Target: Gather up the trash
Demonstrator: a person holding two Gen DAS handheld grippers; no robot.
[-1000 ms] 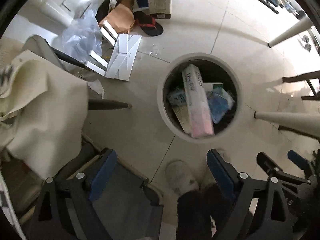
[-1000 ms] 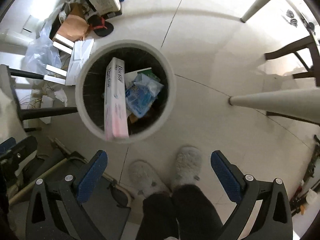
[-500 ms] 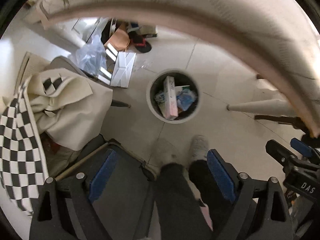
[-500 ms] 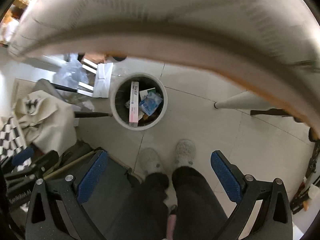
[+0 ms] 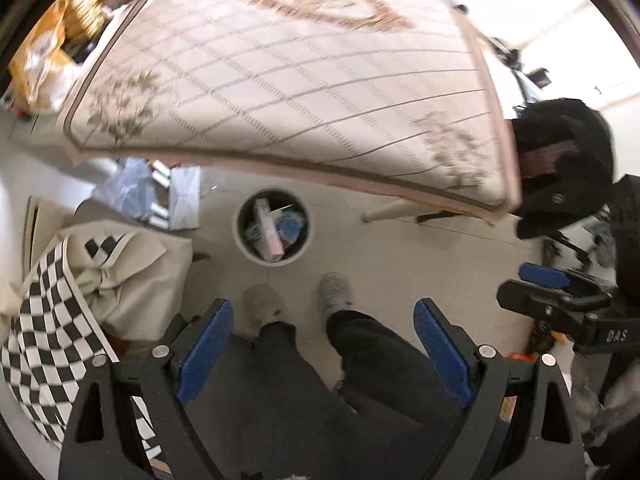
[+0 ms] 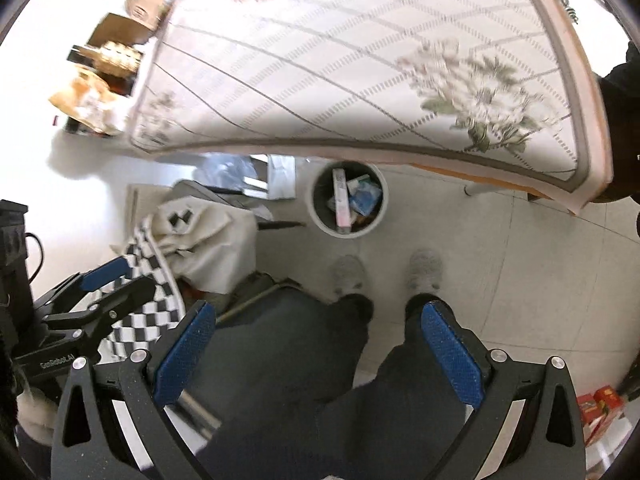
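A round white trash bin [image 5: 244,246] stands on the floor far below, by the table's near edge; it also shows in the right wrist view [image 6: 318,216]. A long pink and white box [image 5: 269,236] and blue packaging [image 5: 291,229] lie inside it. My left gripper [image 5: 322,350] is open and empty, high above the floor. My right gripper [image 6: 318,354] is open and empty at the same height. Each gripper shows at the edge of the other's view.
A table with a floral, lattice-patterned cloth [image 5: 300,72] [image 6: 360,60] fills the upper half. A chair draped with cream and checkered fabric [image 5: 80,280] is at left. Plastic bags and white boxes [image 5: 160,196] lie on the floor. The person's legs and slippers [image 5: 332,292] are below.
Both grippers have risen from just over the bin to above table height. The bin has shrunk in view and the tabletop has come into sight. Both stay open.
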